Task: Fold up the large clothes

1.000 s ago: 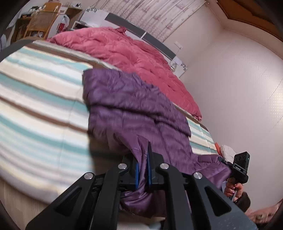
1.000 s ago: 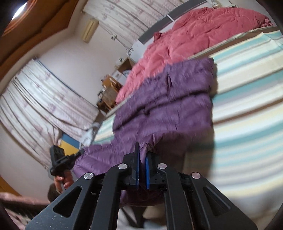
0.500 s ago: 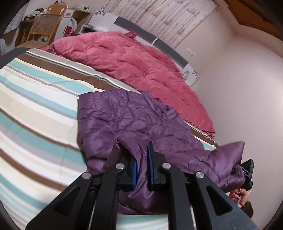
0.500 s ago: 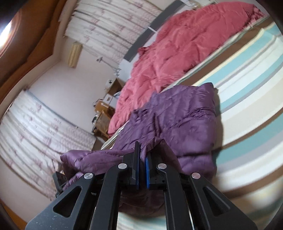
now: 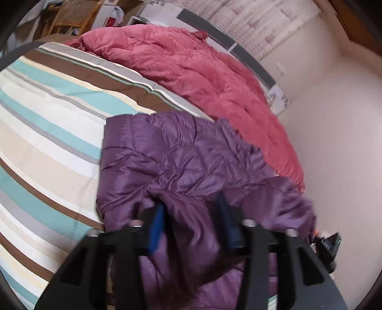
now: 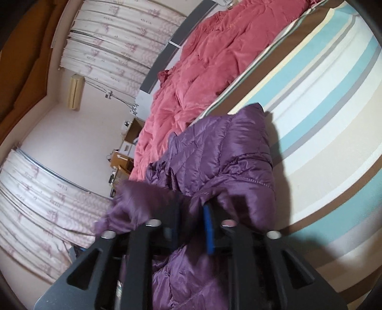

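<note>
Purple quilted jacket (image 5: 172, 162), glossy and puffy with stitched diamond panels, lying folded over on the striped bedspread (image 5: 47, 124), near the bed's edge. Smooth woven spread to the left, banded in teal, cream, tan, brown and grey; crumpled pink-red comforter (image 5: 191, 71) beyond, soft and deeply creased, running along the far side of the bed. Wicker chair (image 5: 71, 16) at upper left, patterned pale curtains (image 5: 262, 21) at upper right. Nearest the left gripper (image 5: 193, 221), a fold of the jacket's edge bunched between blue-padded black jaws that are spreading apart, pads standing clear of the fabric on both sides. At the far right edge of the same view, a glimpse of the other black device (image 5: 330, 245) past a drooping purple corner. From the right wrist view, same jacket (image 6: 222, 152) stacked on itself with a dark shadow cast to its right on the stripes; right gripper (image 6: 191, 221) likewise opening, a ridge of purple cloth between its jaws, no longer pinched. Compared with a second ago: both sets of jaws then clamped tight on the hem with the garment stretched long across the bed; now doubled back onto itself into a shorter, thicker bundle, and grip being released on both sides.
</note>
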### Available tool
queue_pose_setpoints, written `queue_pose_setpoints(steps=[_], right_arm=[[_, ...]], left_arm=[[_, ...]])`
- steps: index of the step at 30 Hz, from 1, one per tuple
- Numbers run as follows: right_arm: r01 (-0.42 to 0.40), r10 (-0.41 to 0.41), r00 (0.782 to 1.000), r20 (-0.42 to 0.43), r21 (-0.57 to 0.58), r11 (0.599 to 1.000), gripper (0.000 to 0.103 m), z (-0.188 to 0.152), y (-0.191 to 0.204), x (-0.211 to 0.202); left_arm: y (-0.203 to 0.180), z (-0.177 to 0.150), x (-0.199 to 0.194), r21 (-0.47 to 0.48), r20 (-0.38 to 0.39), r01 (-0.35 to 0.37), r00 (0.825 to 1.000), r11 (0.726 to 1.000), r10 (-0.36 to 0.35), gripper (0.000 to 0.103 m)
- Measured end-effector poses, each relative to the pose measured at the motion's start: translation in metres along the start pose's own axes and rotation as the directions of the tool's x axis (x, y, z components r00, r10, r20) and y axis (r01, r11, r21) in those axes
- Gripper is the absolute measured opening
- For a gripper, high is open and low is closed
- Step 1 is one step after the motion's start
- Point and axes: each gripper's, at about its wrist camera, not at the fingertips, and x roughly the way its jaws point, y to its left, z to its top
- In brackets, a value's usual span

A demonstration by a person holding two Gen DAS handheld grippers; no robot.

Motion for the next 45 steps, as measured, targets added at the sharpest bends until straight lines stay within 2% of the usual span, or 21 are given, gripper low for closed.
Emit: queue_pose_setpoints(steps=[1, 2, 3, 4, 7, 9, 13, 16, 21, 22, 25, 26, 28, 30, 32, 35, 38, 45], right_arm=[[0.001, -0.001, 1.000, 0.014, -0.007, 1.000, 0.053, 0.001, 0.000, -0.002], [0.004, -0.003, 0.999, 0.039, -0.016, 1.000, 0.071, 0.001, 0.002, -0.008], [0.000, 0.001, 0.998, 0.056, -0.025, 1.000, 0.078, 0.003, 0.003, -0.012], [-0.003, 0.005, 0.998, 0.065, -0.037, 0.999, 0.078, 0.004, 0.005, -0.015], [0.056, -0.050, 0.997, 0.062, -0.105, 0.993, 0.079, 0.005, 0.012, -0.019], [0.131, -0.123, 0.991, 0.058, -0.175, 0.976, 0.086, 0.002, 0.016, -0.019], [0.232, -0.232, 0.972, 0.028, -0.252, 0.940, 0.087, -0.004, 0.015, -0.007], [0.269, -0.279, 0.960, -0.003, -0.257, 0.928, 0.087, -0.007, 0.006, 0.006], [0.305, -0.326, 0.944, -0.049, -0.250, 0.919, 0.087, -0.007, -0.007, 0.026], [0.303, -0.326, 0.944, -0.056, -0.247, 0.920, 0.087, -0.008, -0.009, 0.028], [0.272, -0.296, 0.953, -0.071, -0.241, 0.932, 0.073, -0.009, -0.013, 0.033], [0.263, -0.291, 0.953, -0.083, -0.244, 0.933, 0.067, -0.010, -0.013, 0.034], [0.256, -0.287, 0.954, -0.088, -0.258, 0.931, 0.063, -0.012, -0.011, 0.035], [0.243, -0.276, 0.956, -0.098, -0.260, 0.934, 0.055, -0.013, -0.012, 0.036], [0.223, -0.256, 0.960, -0.111, -0.244, 0.944, 0.048, -0.013, -0.014, 0.036], [0.187, -0.217, 0.969, -0.122, -0.222, 0.957, 0.036, -0.016, -0.012, 0.031], [0.177, -0.209, 0.970, -0.121, -0.232, 0.956, 0.031, -0.017, -0.008, 0.029], [0.134, -0.162, 0.980, -0.113, -0.221, 0.966, 0.024, -0.019, 0.001, 0.009]], left_arm=[[0.002, 0.001, -0.004, -0.012, 0.026, 0.003, 1.000, 1.000, -0.002, 0.076], [0.004, 0.004, -0.010, -0.025, 0.066, -0.010, 0.998, 1.000, 0.012, 0.091], [0.007, 0.006, -0.021, -0.037, 0.129, -0.022, 0.991, 0.999, 0.026, 0.092], [0.010, 0.008, -0.026, -0.044, 0.153, -0.013, 0.988, 0.999, 0.020, 0.093], [0.018, 0.010, -0.036, -0.057, 0.182, -0.043, 0.982, 0.997, 0.053, 0.095], [0.022, 0.005, -0.039, -0.035, 0.189, -0.076, 0.979, 0.996, 0.082, 0.100], [0.029, -0.007, -0.026, 0.028, 0.132, -0.135, 0.983, 0.990, 0.130, 0.101], [0.029, -0.016, -0.007, 0.064, 0.050, -0.128, 0.991, 0.990, 0.125, 0.101], [0.016, -0.026, 0.017, 0.163, -0.004, -0.184, 0.982, 0.969, 0.187, 0.101], [0.013, -0.029, 0.022, 0.187, -0.020, -0.190, 0.980, 0.964, 0.198, 0.100], [0.012, -0.035, 0.033, 0.221, -0.057, -0.203, 0.974, 0.954, 0.220, 0.093], [0.015, -0.036, 0.035, 0.201, -0.080, -0.186, 0.975, 0.962, 0.205, 0.088], [0.020, -0.036, 0.037, 0.146, -0.107, -0.143, 0.981, 0.979, 0.159, 0.083], [0.021, -0.037, 0.036, 0.123, -0.098, -0.123, 0.986, 0.985, 0.135, 0.076], [0.020, -0.040, 0.036, 0.123, -0.106, -0.096, 0.988, 0.988, 0.109, 0.057], [0.014, -0.046, 0.035, 0.134, -0.122, -0.074, 0.988, 0.988, 0.091, 0.040], [0.006, -0.049, 0.030, 0.163, -0.128, -0.075, 0.987, 0.984, 0.096, 0.032], [-0.005, -0.058, 0.007, 0.193, -0.119, -0.037, 0.991, 0.980, 0.061, 0.025]])
